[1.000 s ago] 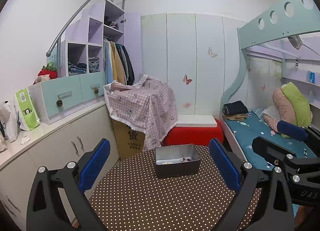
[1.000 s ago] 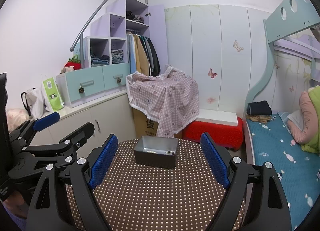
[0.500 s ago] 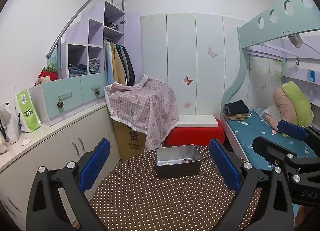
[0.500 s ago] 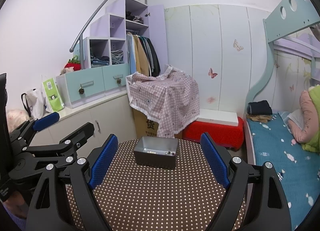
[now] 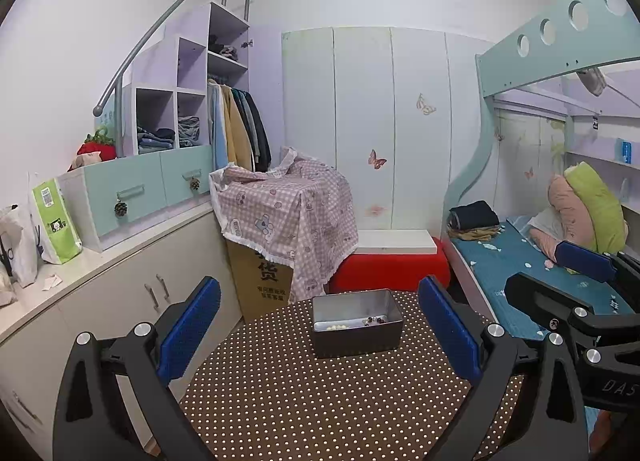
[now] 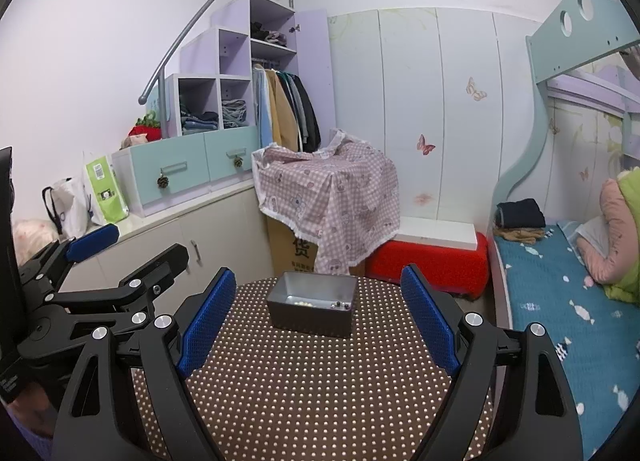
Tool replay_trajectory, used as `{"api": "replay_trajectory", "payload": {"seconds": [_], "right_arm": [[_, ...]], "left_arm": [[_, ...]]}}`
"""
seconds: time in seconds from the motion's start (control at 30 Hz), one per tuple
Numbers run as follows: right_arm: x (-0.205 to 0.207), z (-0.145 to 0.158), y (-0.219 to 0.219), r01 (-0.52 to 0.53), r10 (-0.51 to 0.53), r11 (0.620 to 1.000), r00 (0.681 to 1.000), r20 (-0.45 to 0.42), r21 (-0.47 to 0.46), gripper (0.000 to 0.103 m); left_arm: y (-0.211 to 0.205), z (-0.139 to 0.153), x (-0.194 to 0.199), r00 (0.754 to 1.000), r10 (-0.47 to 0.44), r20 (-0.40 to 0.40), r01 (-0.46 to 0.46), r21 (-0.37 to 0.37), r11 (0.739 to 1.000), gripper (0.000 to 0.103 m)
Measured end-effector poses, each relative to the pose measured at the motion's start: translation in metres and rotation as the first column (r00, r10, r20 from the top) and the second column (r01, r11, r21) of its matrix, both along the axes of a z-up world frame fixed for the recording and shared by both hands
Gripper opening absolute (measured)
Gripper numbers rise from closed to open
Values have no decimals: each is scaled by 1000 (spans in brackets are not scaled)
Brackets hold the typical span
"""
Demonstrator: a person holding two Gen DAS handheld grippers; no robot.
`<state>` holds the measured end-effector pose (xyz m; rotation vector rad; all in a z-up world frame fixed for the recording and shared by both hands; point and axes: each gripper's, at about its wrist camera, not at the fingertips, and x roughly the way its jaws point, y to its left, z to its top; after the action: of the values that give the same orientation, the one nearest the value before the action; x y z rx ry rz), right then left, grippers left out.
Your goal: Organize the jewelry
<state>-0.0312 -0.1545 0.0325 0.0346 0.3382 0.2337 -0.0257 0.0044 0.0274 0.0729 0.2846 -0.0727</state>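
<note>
Practically nothing changes over the last second: both views match the earlier ones, bar a slight drift.

- Left gripper [image 5: 319, 331]: jaws spread wide, holding nothing, above the near half of the dotted table [image 5: 304, 401].
- Right gripper [image 6: 318, 319]: equally wide, empty, alongside.
- Metal tin [image 5: 357, 322]: far half of the table, well ahead of both.
- Jewelry [image 5: 374, 320]: pale beads and small dark pieces on the tin floor.

Judgement: sorting not begun. Hidden: the tin's near wall screens part of its floor; pieces too small to identify.
</note>
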Motion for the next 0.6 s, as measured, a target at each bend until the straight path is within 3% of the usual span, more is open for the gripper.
{"api": "replay_trajectory", "payload": {"seconds": [0.6], "right_arm": [[3,-2,4,9,-9,1000,1000,-5,2,82]], "left_arm": [[-4,-4,4,1000,-3,-12,3,9,1000,96]]}}
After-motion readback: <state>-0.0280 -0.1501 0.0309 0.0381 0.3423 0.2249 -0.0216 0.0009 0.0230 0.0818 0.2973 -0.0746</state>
